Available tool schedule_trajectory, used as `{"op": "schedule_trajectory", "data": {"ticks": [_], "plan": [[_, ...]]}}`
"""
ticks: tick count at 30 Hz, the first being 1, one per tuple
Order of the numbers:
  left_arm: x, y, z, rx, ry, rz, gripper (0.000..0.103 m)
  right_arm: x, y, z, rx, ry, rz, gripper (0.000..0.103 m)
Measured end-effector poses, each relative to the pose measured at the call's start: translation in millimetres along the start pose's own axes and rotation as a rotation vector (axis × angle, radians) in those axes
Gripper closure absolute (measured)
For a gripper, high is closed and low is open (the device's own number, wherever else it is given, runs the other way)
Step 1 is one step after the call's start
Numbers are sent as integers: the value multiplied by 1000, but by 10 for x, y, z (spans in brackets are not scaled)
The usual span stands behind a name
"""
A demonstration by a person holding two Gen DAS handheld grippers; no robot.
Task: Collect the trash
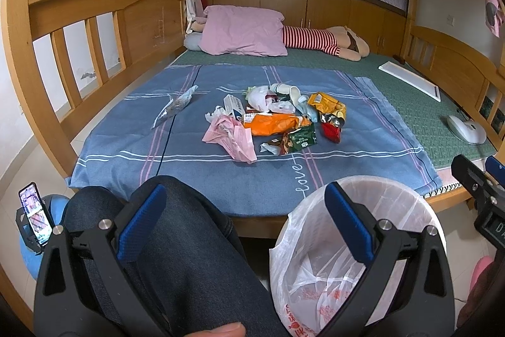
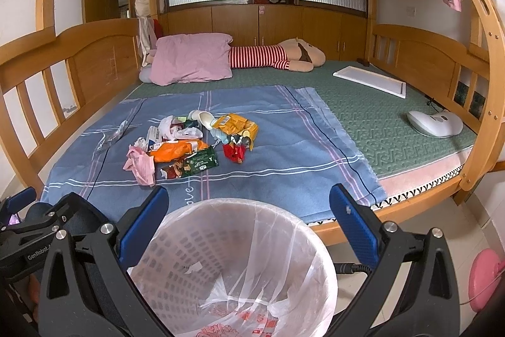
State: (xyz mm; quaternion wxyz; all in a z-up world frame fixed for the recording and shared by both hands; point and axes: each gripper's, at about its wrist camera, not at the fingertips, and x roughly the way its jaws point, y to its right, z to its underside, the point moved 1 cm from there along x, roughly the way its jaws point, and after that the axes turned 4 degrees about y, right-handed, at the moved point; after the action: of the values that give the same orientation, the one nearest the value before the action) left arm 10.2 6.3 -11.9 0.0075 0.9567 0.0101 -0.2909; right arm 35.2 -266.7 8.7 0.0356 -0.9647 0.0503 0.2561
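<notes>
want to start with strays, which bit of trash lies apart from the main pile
The clear crumpled wrapper lies alone on the blue blanket, left of the pile; every other piece touches or overlaps its neighbours.

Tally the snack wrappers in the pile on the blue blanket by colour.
Orange wrapper: 1
Yellow wrapper: 1
Green wrapper: 1
Red wrapper: 1
Total: 4, counting only wrappers whose colour is clear; crumpled plastic bags and smaller scraps are left out.

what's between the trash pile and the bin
Only bare blue blanket, with "love" stitched on it, separates the trash pile from the lined bin. The right wrist view shows this best.
</notes>
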Motion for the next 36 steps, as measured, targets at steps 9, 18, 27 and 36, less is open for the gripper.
{"op": "schedule_trajectory", "data": {"ticks": [9, 18, 27, 36], "plan": [[21, -3, 9, 0, -5, 1, 3, 6, -11, 14, 4, -4, -2, 3], [22, -31, 24, -10, -14, -6, 3, 17, -15, 23, 6, -8, -5, 3], [11, -78, 17, -18, -16, -13, 3, 37, -46, 17, 10, -5, -14, 3], [26, -55, 21, -21, -19, -8, 3, 46, -47, 10, 5, -13, -22, 3]]}}
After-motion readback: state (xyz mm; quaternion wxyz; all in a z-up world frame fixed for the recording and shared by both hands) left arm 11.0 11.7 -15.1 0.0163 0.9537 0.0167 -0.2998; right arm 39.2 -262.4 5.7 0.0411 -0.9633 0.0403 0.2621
